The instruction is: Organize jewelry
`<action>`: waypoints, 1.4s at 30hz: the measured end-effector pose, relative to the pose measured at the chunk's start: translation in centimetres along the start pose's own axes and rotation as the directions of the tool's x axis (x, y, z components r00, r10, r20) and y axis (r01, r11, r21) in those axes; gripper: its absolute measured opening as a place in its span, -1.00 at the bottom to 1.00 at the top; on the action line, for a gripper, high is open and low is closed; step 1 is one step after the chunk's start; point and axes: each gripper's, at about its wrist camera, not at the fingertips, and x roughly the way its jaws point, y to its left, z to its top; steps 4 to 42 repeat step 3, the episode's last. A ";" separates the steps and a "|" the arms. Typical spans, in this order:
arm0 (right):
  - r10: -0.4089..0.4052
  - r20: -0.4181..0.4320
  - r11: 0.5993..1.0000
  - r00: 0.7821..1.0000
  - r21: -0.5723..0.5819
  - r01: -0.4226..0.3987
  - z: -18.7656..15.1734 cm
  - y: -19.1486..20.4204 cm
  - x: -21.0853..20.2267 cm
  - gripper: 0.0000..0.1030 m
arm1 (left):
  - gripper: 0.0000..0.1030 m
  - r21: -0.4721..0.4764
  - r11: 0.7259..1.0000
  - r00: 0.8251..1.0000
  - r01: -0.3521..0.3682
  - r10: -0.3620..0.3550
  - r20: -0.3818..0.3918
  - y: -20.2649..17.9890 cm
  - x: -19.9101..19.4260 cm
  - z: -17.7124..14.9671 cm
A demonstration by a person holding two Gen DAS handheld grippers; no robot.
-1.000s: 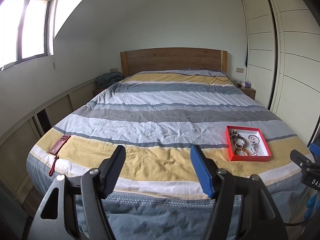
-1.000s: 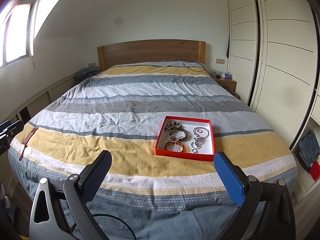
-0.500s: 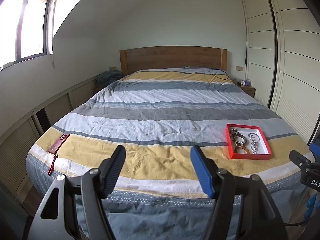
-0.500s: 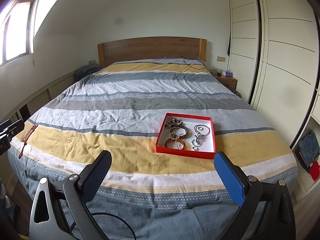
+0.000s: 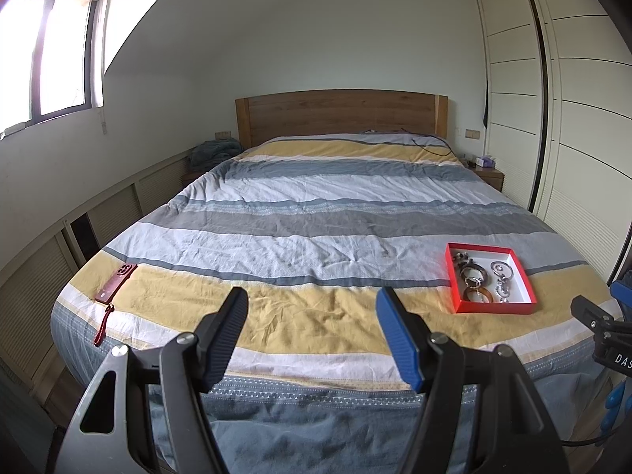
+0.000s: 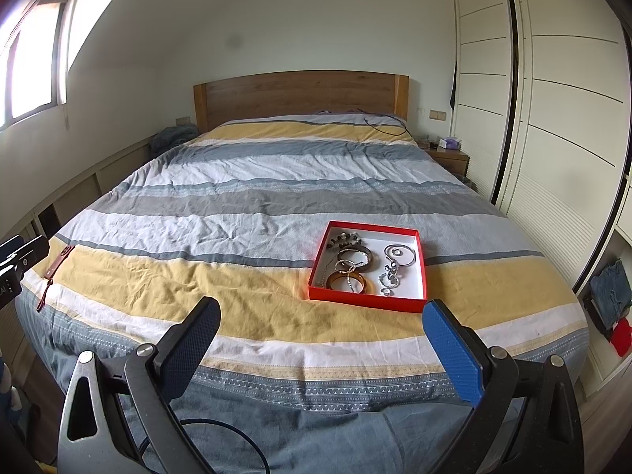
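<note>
right wrist view: my right gripper (image 6: 322, 316) is spread wide and holding nothing, hovering off the foot of the bed (image 6: 252, 213). the red tray (image 6: 410, 304) sits just ahead on the yellow stripe, bangles and rings lying loose inside. left gripper (image 5: 312, 312) is also open and empty, aimed at bare quilt, tray (image 5: 491, 308) well off to its right.
</note>
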 end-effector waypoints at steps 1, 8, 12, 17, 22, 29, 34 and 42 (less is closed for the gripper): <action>0.000 -0.001 1.000 1.000 0.000 0.000 0.0 0.0 0.0 0.96 | 0.27 0.000 1.000 1.000 0.001 -0.001 -0.001 0.0 0.0 -0.1; 0.001 -0.003 1.000 1.000 0.001 -0.001 -0.1 0.0 0.1 0.96 | 0.27 0.001 1.000 1.000 0.003 -0.003 -0.004 0.0 0.2 -0.2; 0.001 -0.003 1.000 1.000 0.001 -0.001 -0.1 0.0 0.1 0.96 | 0.27 0.001 1.000 1.000 0.003 -0.003 -0.004 0.0 0.2 -0.2; 0.001 -0.003 1.000 1.000 0.001 -0.001 -0.1 0.0 0.1 0.96 | 0.27 0.001 1.000 1.000 0.003 -0.003 -0.004 0.0 0.2 -0.2; 0.001 -0.003 1.000 1.000 0.001 -0.001 -0.1 0.0 0.1 0.96 | 0.27 0.001 1.000 1.000 0.003 -0.003 -0.004 0.0 0.2 -0.2; 0.001 -0.003 1.000 1.000 0.001 -0.001 -0.1 0.0 0.1 0.96 | 0.27 0.001 1.000 1.000 0.003 -0.003 -0.004 0.0 0.2 -0.2; 0.001 -0.003 1.000 1.000 0.001 -0.001 -0.1 0.0 0.1 0.96 | 0.27 0.001 1.000 1.000 0.003 -0.003 -0.004 0.0 0.2 -0.2; 0.001 -0.003 1.000 1.000 0.001 -0.001 -0.1 0.0 0.1 0.96 | 0.27 0.001 1.000 1.000 0.003 -0.003 -0.004 0.0 0.2 -0.2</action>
